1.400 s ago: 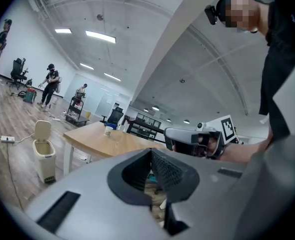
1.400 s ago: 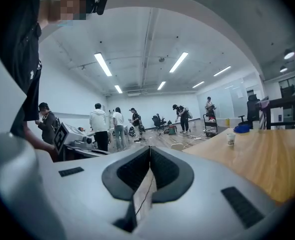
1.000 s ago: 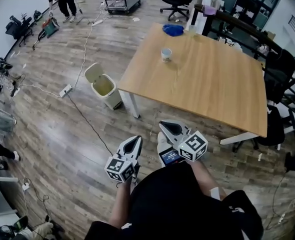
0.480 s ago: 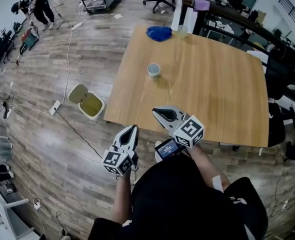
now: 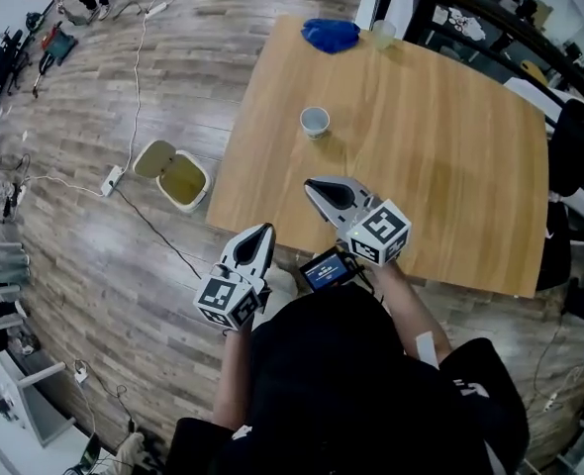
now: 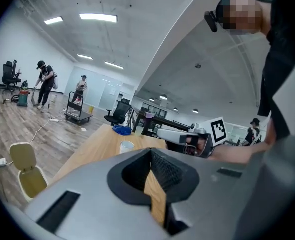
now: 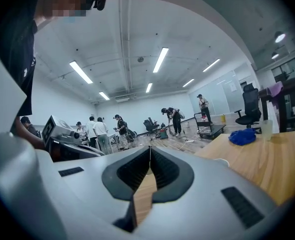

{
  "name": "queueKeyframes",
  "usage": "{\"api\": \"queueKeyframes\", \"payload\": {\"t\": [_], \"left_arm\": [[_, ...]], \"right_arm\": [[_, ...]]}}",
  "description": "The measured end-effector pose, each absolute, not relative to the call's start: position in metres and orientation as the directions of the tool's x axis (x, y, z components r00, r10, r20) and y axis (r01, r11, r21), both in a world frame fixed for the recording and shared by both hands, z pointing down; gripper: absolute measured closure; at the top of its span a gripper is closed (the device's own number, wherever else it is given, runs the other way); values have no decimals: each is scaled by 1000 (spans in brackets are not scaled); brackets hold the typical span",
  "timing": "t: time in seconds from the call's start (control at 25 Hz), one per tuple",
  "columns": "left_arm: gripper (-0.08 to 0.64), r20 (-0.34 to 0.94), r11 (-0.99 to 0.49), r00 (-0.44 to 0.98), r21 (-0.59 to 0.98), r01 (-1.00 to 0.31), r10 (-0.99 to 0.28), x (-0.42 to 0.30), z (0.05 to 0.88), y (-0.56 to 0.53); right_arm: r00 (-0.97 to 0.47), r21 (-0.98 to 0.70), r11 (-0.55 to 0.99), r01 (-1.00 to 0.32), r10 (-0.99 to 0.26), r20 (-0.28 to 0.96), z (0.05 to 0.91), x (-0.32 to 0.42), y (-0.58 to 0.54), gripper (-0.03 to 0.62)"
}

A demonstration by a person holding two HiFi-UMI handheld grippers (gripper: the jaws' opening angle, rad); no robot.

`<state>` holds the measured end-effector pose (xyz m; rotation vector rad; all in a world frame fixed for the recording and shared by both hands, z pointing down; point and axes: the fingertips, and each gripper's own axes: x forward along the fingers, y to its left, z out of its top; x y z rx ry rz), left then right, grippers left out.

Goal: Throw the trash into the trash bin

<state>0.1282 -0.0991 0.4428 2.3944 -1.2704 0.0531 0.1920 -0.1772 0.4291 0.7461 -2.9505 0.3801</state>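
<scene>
Nothing has been picked up yet; this looks like the approach to the trash. The left claw [image 5: 260, 236] and the right claw [image 5: 319, 190] are both closed tip to tip with nothing between them. They are held out at the near edge of the bench [image 5: 450, 166] and point across it.

The likeliest piece of trash is the cup [image 5: 315, 121], which stands upright on the bench, beyond the right claw and apart from it. A blue cloth [image 5: 330, 34] lies at the far edge, and whether it counts as trash too I cannot tell. The bin [image 5: 195, 202] sits on the floor just left of the bench, with its lid [image 5: 153, 157] flipped open.

Next, one claw, probably the right, must open, reach forward around the cup's wall and close gently so the cup isn't crushed or tipped. The cup then has to be carried left, off the bench and over the open bin.
</scene>
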Motion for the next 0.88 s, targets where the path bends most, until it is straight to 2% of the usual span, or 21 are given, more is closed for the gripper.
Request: {"api": "queueKeyframes", "payload": {"t": [0.2,0.4,0.6,0.72,0.76,0.8,0.88], "left_arm": [[554,238,-478,582,376,-794,-778,113,450,-120],[554,239,-541,628,342,-768,-741,118,441,-136],[554,264,-529,621,347,-775,-738,104,446,-134],[554,264,-502,594,343,-794,-760,88,447,-134],[554,262,-493,585,341,-800,-768,83,447,-136],[554,258,-484,576,344,-805,-775,78,446,-137],[554,251,-465,561,353,-812,-789,69,445,-137]], "right_arm": [[-854,-178,839,-514,-481,198,445,185,-191,594],[-817,-155,815,-559,-509,270,466,191,-211,594],[-759,-14,822,-569,-519,394,503,188,-249,592],[-729,58,820,-570,-536,425,514,184,-284,587],[-718,65,816,-574,-540,438,519,183,-296,541],[-706,68,813,-579,-541,457,527,182,-307,461],[-682,84,811,-580,-539,494,542,178,-323,439]]}}
